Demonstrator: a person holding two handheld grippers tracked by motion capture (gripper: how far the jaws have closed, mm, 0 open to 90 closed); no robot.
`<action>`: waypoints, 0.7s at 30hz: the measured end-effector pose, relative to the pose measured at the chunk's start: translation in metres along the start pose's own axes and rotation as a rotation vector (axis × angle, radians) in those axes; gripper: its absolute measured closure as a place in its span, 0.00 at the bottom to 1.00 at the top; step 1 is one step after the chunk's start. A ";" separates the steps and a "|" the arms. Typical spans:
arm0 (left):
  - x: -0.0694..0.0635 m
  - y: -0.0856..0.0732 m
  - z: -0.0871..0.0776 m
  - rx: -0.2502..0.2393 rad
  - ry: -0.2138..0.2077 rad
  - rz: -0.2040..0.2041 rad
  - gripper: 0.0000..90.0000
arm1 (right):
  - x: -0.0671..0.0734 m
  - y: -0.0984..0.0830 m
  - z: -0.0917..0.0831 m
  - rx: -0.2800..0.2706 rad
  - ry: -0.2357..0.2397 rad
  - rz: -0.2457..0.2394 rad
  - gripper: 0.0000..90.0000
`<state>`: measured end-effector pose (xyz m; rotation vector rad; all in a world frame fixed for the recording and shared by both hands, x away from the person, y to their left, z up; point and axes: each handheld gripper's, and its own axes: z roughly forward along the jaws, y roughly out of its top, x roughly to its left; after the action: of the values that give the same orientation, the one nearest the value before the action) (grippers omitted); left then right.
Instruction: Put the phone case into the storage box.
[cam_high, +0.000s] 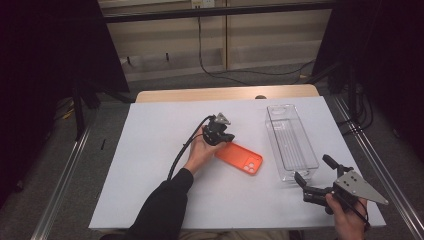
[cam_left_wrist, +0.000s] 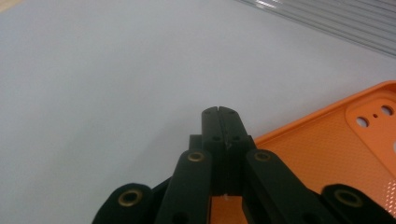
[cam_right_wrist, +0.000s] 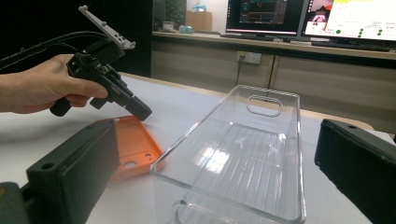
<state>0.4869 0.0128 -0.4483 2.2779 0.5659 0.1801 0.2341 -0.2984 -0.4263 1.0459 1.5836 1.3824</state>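
Note:
An orange phone case (cam_high: 241, 158) lies flat on the white table, camera cut-out toward the right. My left gripper (cam_high: 227, 137) hovers over the case's far left end, angled down, with its jaws shut on nothing. In the left gripper view the closed tips (cam_left_wrist: 218, 112) point past the edge of the case (cam_left_wrist: 327, 154) at bare table. My right gripper (cam_high: 313, 169) rests at the front right, wide open, facing the near end of a clear plastic bin (cam_high: 291, 141). The right gripper view has the bin (cam_right_wrist: 243, 154) between the spread fingers (cam_right_wrist: 79, 163), the case (cam_right_wrist: 135, 149) and the left gripper (cam_right_wrist: 137, 109) beyond.
The white sheet (cam_high: 150, 170) covers the table, and a wooden strip (cam_high: 200, 94) shows at its far edge. Cables run on the floor behind. Monitors (cam_right_wrist: 266, 16) stand on a shelf in the right gripper view.

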 end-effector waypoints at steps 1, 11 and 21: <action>0.000 0.000 -0.001 0.003 0.000 0.005 1.00 | 0.000 0.000 0.000 -0.001 0.002 0.002 0.00; -0.002 -0.008 -0.009 0.007 -0.007 0.025 1.00 | 0.000 0.000 0.000 -0.001 0.001 0.000 0.00; -0.004 -0.015 -0.018 0.014 -0.020 0.033 1.00 | 0.001 0.000 0.000 0.001 0.000 -0.001 0.00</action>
<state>0.4726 0.0313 -0.4464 2.3013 0.5204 0.1694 0.2342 -0.2978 -0.4264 1.0454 1.5846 1.3814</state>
